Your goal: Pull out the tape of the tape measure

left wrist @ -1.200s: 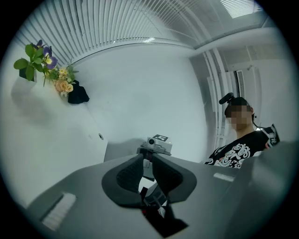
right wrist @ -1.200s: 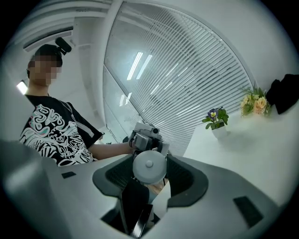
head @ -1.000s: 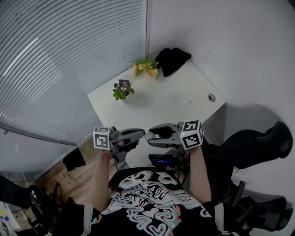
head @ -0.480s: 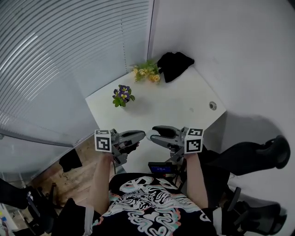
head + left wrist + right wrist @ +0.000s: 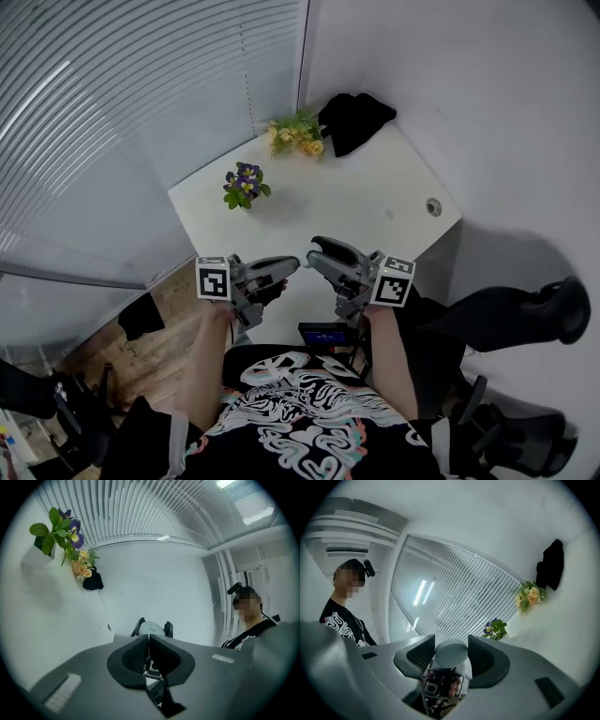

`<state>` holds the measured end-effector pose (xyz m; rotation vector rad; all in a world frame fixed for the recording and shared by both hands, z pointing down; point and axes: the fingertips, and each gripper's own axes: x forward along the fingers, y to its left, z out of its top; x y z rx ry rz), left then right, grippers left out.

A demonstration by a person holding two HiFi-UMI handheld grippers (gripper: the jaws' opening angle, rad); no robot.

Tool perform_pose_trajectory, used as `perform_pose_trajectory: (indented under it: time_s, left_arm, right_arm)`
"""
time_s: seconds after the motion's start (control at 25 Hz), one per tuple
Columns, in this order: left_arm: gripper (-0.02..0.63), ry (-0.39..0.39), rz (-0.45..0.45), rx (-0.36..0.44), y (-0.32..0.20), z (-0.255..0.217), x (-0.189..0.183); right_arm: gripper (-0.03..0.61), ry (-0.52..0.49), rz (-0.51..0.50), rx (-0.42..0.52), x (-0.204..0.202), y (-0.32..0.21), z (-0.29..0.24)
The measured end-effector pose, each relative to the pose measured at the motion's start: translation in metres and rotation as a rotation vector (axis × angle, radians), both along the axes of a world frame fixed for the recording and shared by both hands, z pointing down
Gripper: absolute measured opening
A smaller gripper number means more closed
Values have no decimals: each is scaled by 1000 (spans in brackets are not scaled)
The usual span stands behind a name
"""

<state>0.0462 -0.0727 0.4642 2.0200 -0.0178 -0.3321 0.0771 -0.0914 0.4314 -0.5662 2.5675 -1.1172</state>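
Note:
A round grey-white tape measure (image 5: 451, 654) hangs in the air over the near edge of the white table (image 5: 375, 197), between the pads of my right gripper (image 5: 451, 644). The jaws stand wide around its case and are closing on it. In the left gripper view the tape measure (image 5: 151, 629) shows just beyond my left gripper (image 5: 148, 637), flanked by the right gripper's black fingertips (image 5: 168, 629). My left gripper (image 5: 292, 266) is shut, tip to tip with the right gripper (image 5: 314, 251). Whether the tape's end lies between the left pads is hidden.
On the table stand a purple flower pot (image 5: 246, 183), a yellow bouquet (image 5: 298, 134) and a black cloth (image 5: 354, 117) at the far corner. A cable hole (image 5: 433, 207) sits near the right edge. Window blinds run along the left; a small black device (image 5: 323, 333) lies below the grippers.
The right gripper has tilted, its marker cube dropping lower and its jaws angling up toward the left gripper. The left gripper has barely moved and stays tip to tip with it.

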Motion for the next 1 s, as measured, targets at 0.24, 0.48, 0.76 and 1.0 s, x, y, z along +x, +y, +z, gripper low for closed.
perform_pose_trajectory:
  time_s: [0.24,0.48,0.76,1.0]
  left_arm:
    - [5,102,-11,-102,1,-2,4]
    - [5,164,-1,-151,3,-11,10]
    - [6,124,-72,-135,-7,-7,5]
    - [42,110,-93,-113,-5,-8,3]
  right_arm:
    - [226,26,0,45,-6,0,-3]
    - [232,72,26,33,-7,-2,5]
    - [238,32,111,-99,-2,-10,17]
    - [239,31,142,-141,-4,-11,21]
